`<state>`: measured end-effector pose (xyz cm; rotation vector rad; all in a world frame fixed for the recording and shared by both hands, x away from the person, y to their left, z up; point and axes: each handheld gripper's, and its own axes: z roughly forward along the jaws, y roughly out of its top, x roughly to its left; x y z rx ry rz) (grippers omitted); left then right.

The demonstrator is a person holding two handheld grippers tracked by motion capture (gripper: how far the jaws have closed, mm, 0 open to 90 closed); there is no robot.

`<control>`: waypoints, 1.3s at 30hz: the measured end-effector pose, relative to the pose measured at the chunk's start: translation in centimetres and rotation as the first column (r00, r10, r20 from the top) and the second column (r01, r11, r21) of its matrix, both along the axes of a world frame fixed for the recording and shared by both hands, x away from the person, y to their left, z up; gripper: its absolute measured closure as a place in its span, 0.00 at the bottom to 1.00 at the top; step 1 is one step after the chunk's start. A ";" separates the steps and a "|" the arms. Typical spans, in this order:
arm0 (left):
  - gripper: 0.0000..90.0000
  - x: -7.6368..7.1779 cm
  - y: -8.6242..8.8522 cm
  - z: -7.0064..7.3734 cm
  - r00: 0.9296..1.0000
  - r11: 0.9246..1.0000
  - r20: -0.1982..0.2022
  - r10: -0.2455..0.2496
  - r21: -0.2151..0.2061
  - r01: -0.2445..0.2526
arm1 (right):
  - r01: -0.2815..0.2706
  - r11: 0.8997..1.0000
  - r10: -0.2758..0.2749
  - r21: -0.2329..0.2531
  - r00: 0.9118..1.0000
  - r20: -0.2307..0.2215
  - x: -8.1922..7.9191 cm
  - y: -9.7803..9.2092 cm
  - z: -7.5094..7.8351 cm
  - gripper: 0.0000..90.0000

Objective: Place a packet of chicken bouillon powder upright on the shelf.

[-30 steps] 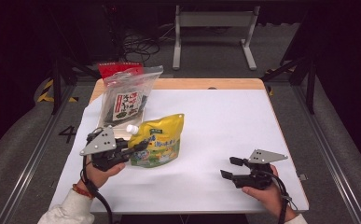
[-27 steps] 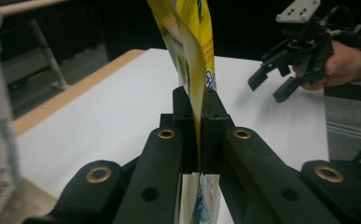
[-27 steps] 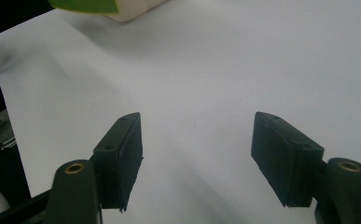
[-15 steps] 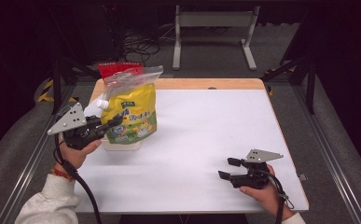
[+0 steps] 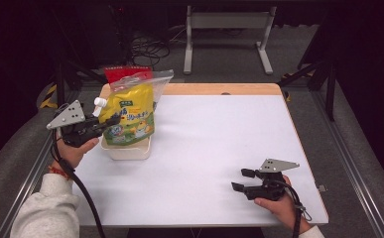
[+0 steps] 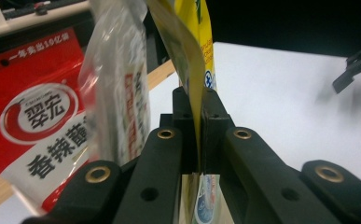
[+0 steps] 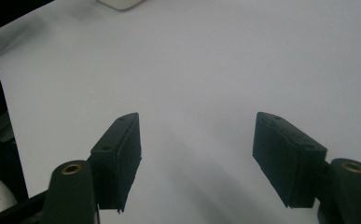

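A yellow spouted pouch hangs upright at the table's left, over a white tub. My left gripper is shut on the pouch's edge; in the left gripper view the yellow pouch rises from between the closed jaws. Behind the pouch stand a clear plastic bag and a red packet; the same clear bag and red packet appear beside my left jaws. My right gripper rests open near the front right of the white table, nothing between its fingers.
A wooden strip borders the table's far edge. Metal rails run along both sides of the table. A metal stand and cables lie on the dark floor beyond. The white tub's corner sits far ahead of my right gripper.
My left gripper has lifted the yellow pouch off the table, carried it left and back, and now holds it upright over the white tub. The right gripper has stayed put.
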<state>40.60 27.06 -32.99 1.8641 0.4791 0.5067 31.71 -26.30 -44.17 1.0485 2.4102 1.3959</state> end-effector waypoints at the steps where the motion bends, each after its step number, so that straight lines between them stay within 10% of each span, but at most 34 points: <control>1: 0.97 0.1 0.1 -0.1 1.000 1.000 -0.005 0.012 -0.003 -0.012 | 0.001 1.000 -0.001 0.001 1.000 -0.002 0.0 0.0 0.0 0.36; 17: 0.97 0.3 1.8 -1.3 0.998 0.998 -0.045 -0.052 -0.040 0.050 | -0.003 1.000 0.003 -0.008 1.000 -0.015 0.1 0.1 -0.2 0.34; 24: 0.97 0.9 1.3 -2.0 0.996 0.999 -0.083 -0.007 0.047 0.011 | -0.010 1.000 0.009 -0.012 1.000 -0.021 0.1 0.2 -0.3 0.33; 39: 0.97 1.2 1.5 -4.5 0.990 0.997 -0.126 0.066 0.045 -0.061 | -0.017 1.000 0.017 -0.009 1.000 -0.007 -0.1 0.5 0.0 0.33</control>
